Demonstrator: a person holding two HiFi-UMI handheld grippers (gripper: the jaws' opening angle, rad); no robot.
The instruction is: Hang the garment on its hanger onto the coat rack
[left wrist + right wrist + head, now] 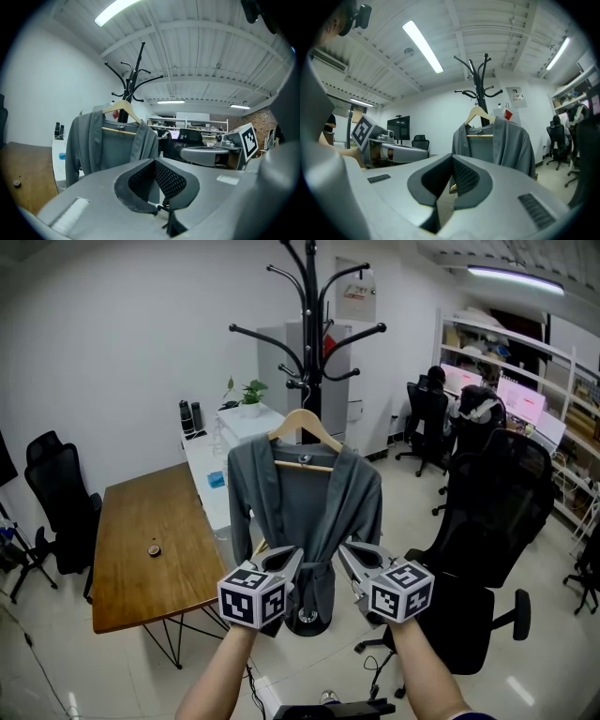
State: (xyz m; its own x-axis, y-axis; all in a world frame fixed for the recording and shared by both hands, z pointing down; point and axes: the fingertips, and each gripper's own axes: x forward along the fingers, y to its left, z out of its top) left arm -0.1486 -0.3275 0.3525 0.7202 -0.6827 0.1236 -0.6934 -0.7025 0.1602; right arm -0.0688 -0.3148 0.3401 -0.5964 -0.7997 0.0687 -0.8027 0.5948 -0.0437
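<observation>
A grey garment (305,502) hangs on a wooden hanger (305,423), whose hook sits on a black coat rack (309,296). Both grippers are held side by side in front of the garment's lower part, apart from it. My left gripper (292,556) is shut with nothing in it, and my right gripper (345,551) is the same. The left gripper view has its jaws (157,180) closed below the garment (93,140), hanger (123,107) and rack (136,75). In the right gripper view the closed jaws (451,180) sit left of the garment (511,140) and hanger (478,112).
A wooden table (141,540) stands to the left, and behind it a white table (230,437) carries a potted plant (248,395). A large black office chair (487,521) is close on the right. Another chair (56,493) is at the far left. Desks with monitors line the right wall.
</observation>
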